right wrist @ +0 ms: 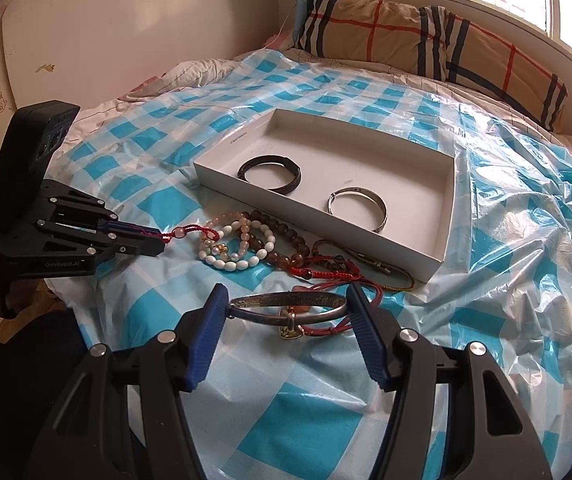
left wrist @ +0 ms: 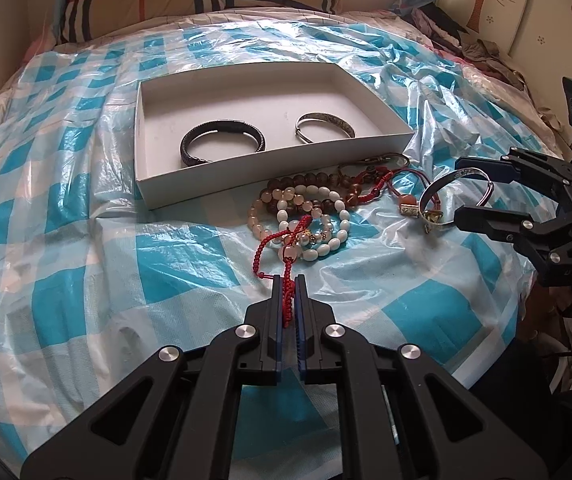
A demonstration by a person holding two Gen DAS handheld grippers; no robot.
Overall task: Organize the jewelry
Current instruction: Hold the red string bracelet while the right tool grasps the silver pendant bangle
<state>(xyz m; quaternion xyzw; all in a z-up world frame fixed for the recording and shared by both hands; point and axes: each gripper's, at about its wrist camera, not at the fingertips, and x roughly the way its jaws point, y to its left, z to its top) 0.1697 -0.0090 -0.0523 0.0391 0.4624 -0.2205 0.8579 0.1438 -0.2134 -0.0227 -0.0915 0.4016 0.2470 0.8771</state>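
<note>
- Red cord bracelet pinched between closed left gripper pads.
- Silver bangle spanned crosswise by wide right gripper; gripped.
- Box lies ahead, nearer right gripper.

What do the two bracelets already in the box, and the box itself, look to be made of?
The dark bracelet looks like braided leather or cord: matte black, textured band. The silver bangle looks like metal, with a shiny grey, patterned surface. The white box looks like cardboard: thin, flat walls, matte finish. None of this is certain from pictures alone.
</note>
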